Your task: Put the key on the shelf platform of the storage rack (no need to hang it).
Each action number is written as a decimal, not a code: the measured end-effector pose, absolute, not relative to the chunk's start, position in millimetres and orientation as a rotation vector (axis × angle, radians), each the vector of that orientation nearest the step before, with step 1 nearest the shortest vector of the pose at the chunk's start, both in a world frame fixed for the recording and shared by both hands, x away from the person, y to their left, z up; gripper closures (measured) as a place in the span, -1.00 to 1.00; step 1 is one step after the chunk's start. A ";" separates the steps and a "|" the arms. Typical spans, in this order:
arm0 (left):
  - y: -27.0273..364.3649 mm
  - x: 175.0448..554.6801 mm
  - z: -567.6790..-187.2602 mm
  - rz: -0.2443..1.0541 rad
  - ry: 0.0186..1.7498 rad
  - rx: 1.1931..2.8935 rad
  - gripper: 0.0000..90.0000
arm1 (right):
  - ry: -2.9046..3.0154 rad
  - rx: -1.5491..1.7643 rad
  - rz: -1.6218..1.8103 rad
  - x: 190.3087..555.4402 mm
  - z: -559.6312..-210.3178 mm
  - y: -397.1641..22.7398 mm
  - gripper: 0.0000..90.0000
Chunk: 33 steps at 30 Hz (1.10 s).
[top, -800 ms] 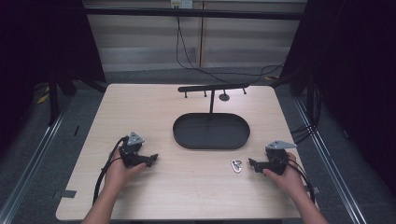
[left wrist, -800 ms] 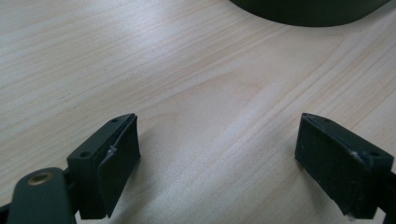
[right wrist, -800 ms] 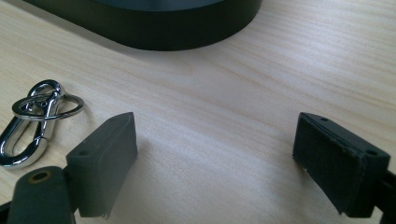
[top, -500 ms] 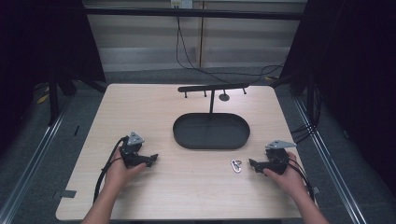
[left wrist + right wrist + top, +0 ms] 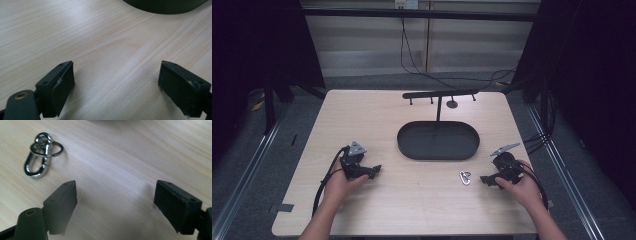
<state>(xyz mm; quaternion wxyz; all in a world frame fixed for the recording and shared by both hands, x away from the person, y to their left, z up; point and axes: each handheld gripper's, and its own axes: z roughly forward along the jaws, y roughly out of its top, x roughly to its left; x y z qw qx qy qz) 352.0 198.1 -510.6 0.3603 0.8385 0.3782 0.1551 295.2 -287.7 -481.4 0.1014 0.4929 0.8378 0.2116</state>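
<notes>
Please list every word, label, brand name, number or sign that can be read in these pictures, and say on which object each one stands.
There are none that can be read. The silver clasp, the black tray, the wooden table, the left claw and the right claw show no lettering. The small yellowish patch on the far wall is too small and blurred to tell whether it carries any text.

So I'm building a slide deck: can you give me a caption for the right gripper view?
Open right claw hovers over the wooden table, a silver clip lying beyond its jaw.
</notes>
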 end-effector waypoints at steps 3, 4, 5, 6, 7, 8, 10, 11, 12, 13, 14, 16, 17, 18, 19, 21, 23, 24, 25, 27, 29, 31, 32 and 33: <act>198.1 352.0 -510.6 0.400 0.975 2.161 -0.70 | 2.481 1.440 0.638 294.8 -479.3 -286.7 -0.57; 198.1 352.0 -510.6 0.400 0.975 2.161 -0.70 | 2.493 1.428 0.639 294.4 -478.0 -286.0 -0.54; 198.1 352.0 -510.6 0.399 0.975 2.162 -0.70 | 2.497 1.428 0.641 293.9 -477.1 -284.8 -0.52; 198.1 352.0 -510.5 0.399 0.975 2.162 -0.70 | 2.515 1.411 0.644 293.5 -475.2 -283.4 -0.48; 198.1 352.0 -510.6 0.400 0.975 2.162 -0.71 | 2.514 1.415 0.651 293.2 -474.6 -282.2 -0.45; 198.1 352.0 -510.6 0.400 0.975 2.162 -0.71 | 2.514 1.415 0.651 293.2 -474.6 -282.2 -0.45; 198.1 352.0 -510.5 0.400 0.974 2.162 -0.71 | 2.541 1.395 0.651 292.8 -473.6 -279.9 -0.43; 198.1 352.0 -510.5 0.400 0.974 2.162 -0.71 | 2.562 1.388 0.646 292.7 -473.9 -276.4 -0.42; 198.1 352.0 -510.6 0.400 0.974 2.162 -0.71 | 2.574 1.379 0.648 292.9 -474.1 -274.8 -0.42; 198.1 352.0 -510.6 0.400 0.974 2.162 -0.71 | 2.574 1.379 0.648 292.9 -474.1 -274.8 -0.42; 198.1 352.0 -510.5 0.399 0.975 2.162 -0.71 | 2.580 1.385 0.645 293.4 -473.6 -271.5 -0.42; 198.1 352.0 -510.5 0.400 0.974 2.162 -0.71 | 2.591 1.376 0.656 293.9 -472.4 -269.1 -0.40; 198.1 352.0 -510.5 0.400 0.974 2.162 -0.71 | 2.597 1.370 0.663 293.9 -472.1 -268.1 -0.39; 198.1 352.0 -510.5 0.400 0.974 2.162 -0.71 | 2.597 1.370 0.663 293.9 -472.1 -268.1 -0.39; 198.1 352.0 -510.5 0.400 0.974 2.162 -0.71 | 2.607 1.355 0.664 293.8 -471.5 -264.5 -0.38; 198.1 352.0 -510.5 0.399 0.974 2.162 -0.71 | 2.611 1.356 0.664 293.4 -471.3 -262.9 -0.37; 198.1 352.0 -510.5 0.400 0.974 2.162 -0.71 | 2.641 1.330 0.649 293.1 -471.3 -257.2 -0.32; 198.1 352.0 -510.5 0.400 0.974 2.162 -0.71 | 2.641 1.330 0.649 293.1 -471.3 -257.2 -0.32; 198.1 352.0 -510.5 0.399 0.975 2.162 -0.71 | 2.644 1.323 0.654 293.5 -470.3 -252.5 -0.28; 198.1 352.0 -510.5 0.400 0.974 2.162 -0.71 | 2.645 1.320 0.659 294.0 -469.5 -250.9 -0.26; 198.0 351.8 -510.6 0.399 0.975 2.160 -0.71 | 2.667 1.305 0.640 296.3 -468.0 -244.6 -0.25; 197.9 351.7 -510.6 0.398 0.975 2.160 -0.71 | 2.678 1.294 0.639 296.9 -468.1 -242.3 -0.23; 198.0 351.7 -510.5 0.399 0.975 2.161 -0.71 | 2.701 1.280 0.635 297.5 -468.5 -237.0 -0.20; 197.9 351.7 -510.6 0.399 0.976 2.160 -0.71 | 2.711 1.275 0.628 297.7 -468.5 -234.9 -0.19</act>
